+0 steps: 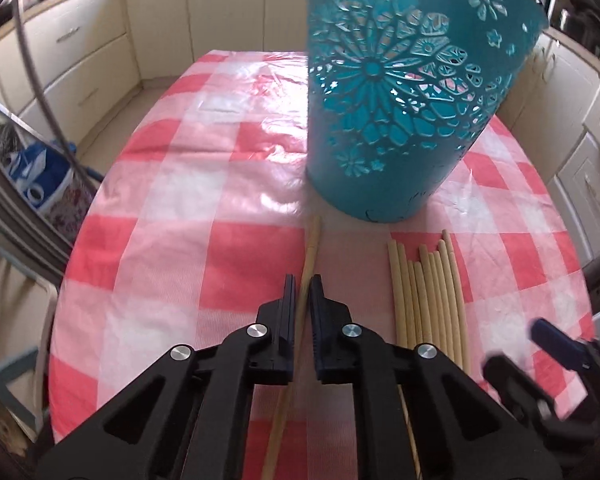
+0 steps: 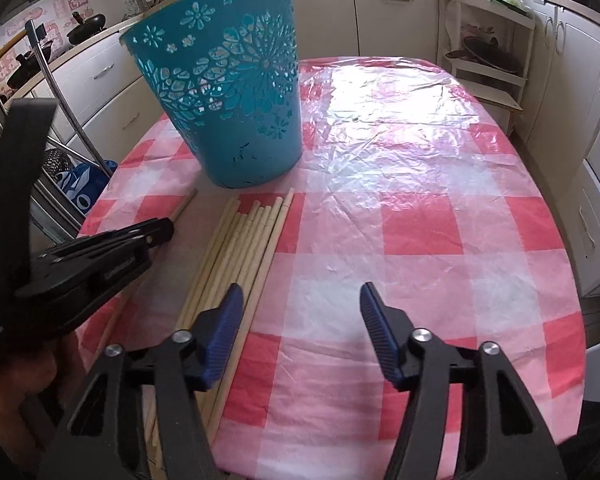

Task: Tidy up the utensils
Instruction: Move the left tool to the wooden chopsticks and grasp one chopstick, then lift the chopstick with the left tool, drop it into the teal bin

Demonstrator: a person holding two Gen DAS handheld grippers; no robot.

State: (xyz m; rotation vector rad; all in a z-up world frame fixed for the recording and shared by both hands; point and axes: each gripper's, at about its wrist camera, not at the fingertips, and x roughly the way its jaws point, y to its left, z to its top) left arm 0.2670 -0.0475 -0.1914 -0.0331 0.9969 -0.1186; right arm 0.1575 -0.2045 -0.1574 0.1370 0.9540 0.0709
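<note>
Left wrist view looks down on a desk [image 1: 172, 184] covered with a red-and-white checked cloth under clear plastic, and the landmark on it is a teal basket [image 1: 400, 120] with cut-out flower patterns, standing upright. In front of the basket, on the near side, lies a single chopstick [image 1: 312, 248], pale wood, its far tip close to the basket's base. The left hand-held gripper [image 1: 302, 292] has its black jaws drawn in tight on that chopstick, which runs straight through the narrow slot between them and out behind. Beside it, also just in front of the basket but apart from the single stick, a bundle of chopsticks [image 1: 428, 300] lies flat with the sticks side by side, their far ends uneven. From the right wrist view, the right hand-held gripper [image 2: 302, 308] hangs above the desk on the near side of the basket with its blue-padded jaws standing partly apart and nothing between them; its left finger [image 2: 224, 320] sits over the edge of the bundle [image 2: 240, 256], while the gap itself shows only checked cloth. The basket [image 2: 228, 92] appears here too, with kitchen cabinets [image 2: 572, 80] behind it.
</note>
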